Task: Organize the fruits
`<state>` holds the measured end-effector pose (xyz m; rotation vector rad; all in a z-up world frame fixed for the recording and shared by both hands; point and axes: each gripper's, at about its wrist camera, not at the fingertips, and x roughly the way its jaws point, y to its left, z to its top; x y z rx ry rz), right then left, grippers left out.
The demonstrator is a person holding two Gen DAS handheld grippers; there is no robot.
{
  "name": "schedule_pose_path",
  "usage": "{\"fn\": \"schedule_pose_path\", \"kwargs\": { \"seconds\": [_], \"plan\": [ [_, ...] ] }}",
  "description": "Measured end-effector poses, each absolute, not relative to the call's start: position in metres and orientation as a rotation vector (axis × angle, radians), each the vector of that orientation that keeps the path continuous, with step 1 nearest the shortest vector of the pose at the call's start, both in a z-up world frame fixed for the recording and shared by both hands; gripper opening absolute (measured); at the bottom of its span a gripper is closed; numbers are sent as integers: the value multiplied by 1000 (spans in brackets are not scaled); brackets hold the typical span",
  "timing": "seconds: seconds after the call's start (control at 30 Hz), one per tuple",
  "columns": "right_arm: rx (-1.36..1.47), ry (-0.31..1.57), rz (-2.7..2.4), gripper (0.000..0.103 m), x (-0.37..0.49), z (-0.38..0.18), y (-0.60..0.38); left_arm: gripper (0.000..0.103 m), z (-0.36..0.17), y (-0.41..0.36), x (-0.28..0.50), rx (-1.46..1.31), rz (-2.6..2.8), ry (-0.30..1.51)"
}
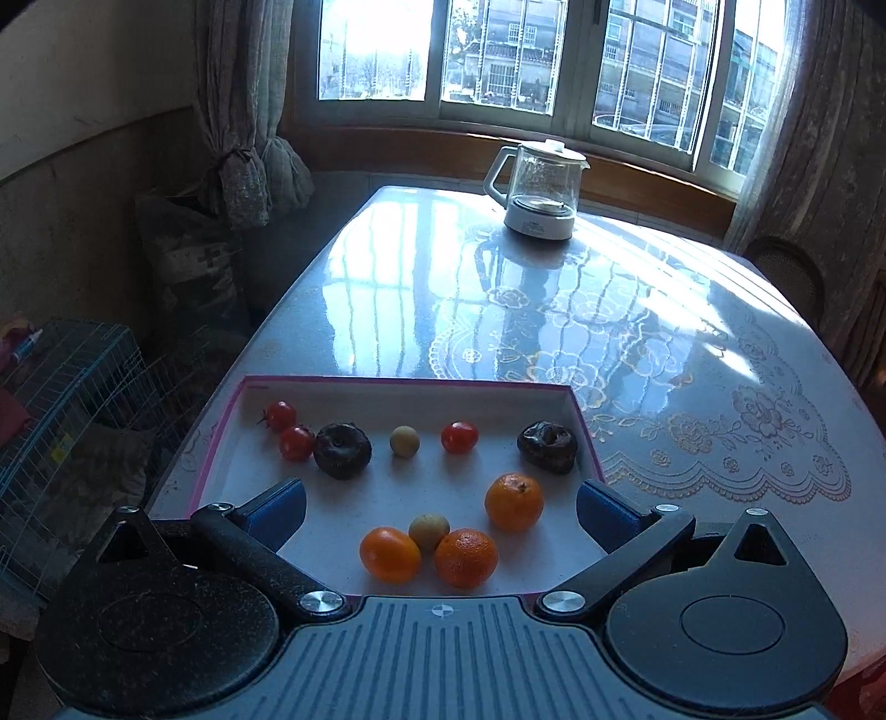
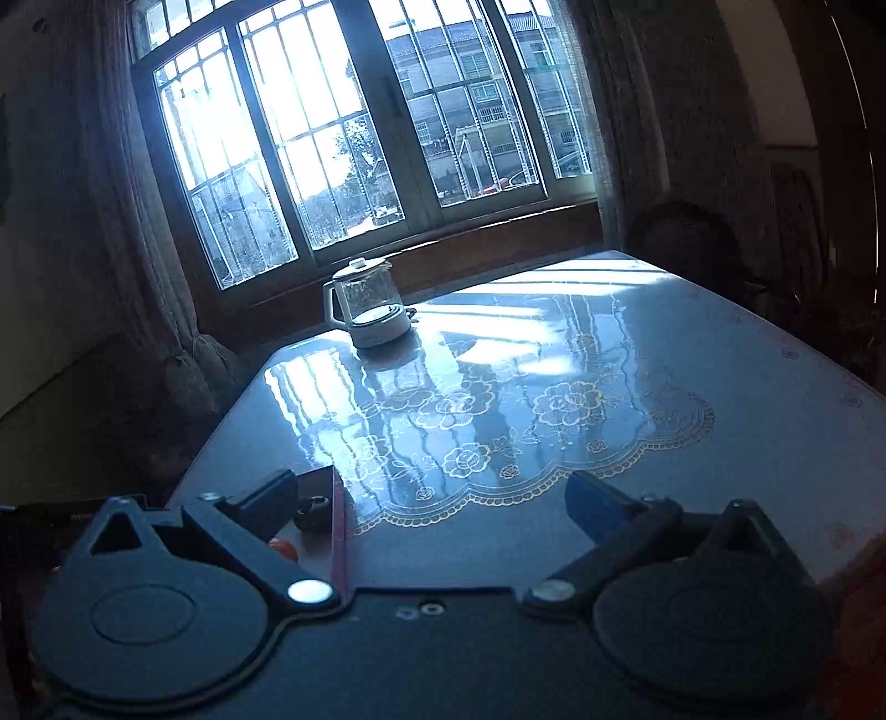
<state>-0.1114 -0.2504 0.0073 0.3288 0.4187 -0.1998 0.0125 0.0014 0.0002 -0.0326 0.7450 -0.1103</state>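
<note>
Fruits lie loose in a shallow white tray with a pink rim [image 1: 387, 380], set at the near left corner of the table [image 1: 720, 471]. Far row, left to right: two red tomatoes [image 1: 281, 415] [image 1: 296, 443], the second touching a dark wrinkled fruit [image 1: 342, 450]; a small pale round fruit [image 1: 405, 441]; a third tomato [image 1: 459, 437]; a second dark wrinkled fruit [image 1: 547, 446] near the tray's right wall. Near group: two oranges [image 1: 390, 554] [image 1: 465, 557] flanking and touching another pale round fruit [image 1: 429, 530], with a third orange [image 1: 514, 501] just beside them. Left gripper [image 1: 440, 507] hovers over the near group, blue-padded fingers spread wide, holding nothing. Right gripper [image 2: 437, 498] is likewise spread and holds nothing, over the lace-patterned cloth [image 2: 498, 432] beside the tray's right rim [image 2: 338, 531]. Glass kettle [image 1: 534, 191] stands at the table's far edge by the window [image 1: 498, 50].
</note>
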Motion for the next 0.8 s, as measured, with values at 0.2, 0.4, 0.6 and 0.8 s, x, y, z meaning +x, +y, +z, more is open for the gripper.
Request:
{"fn": "schedule_pose_path", "kwargs": {
  "seconds": [0.2, 0.4, 0.6, 0.8],
  "plan": [
    [313, 438, -145, 103, -103, 7, -222, 103, 0, 21, 20, -27, -80, 712],
    [286, 454, -112, 103, -96, 10, -211, 103, -2, 25, 27, -3, -68, 710],
    [204, 488, -80, 103, -82, 12, -197, 103, -10, 22, 23, 22, -80, 724],
    [10, 587, -37, 103, -51, 11, -166, 103, -10, 30, 20, 65, -69, 742]
  ]
}}
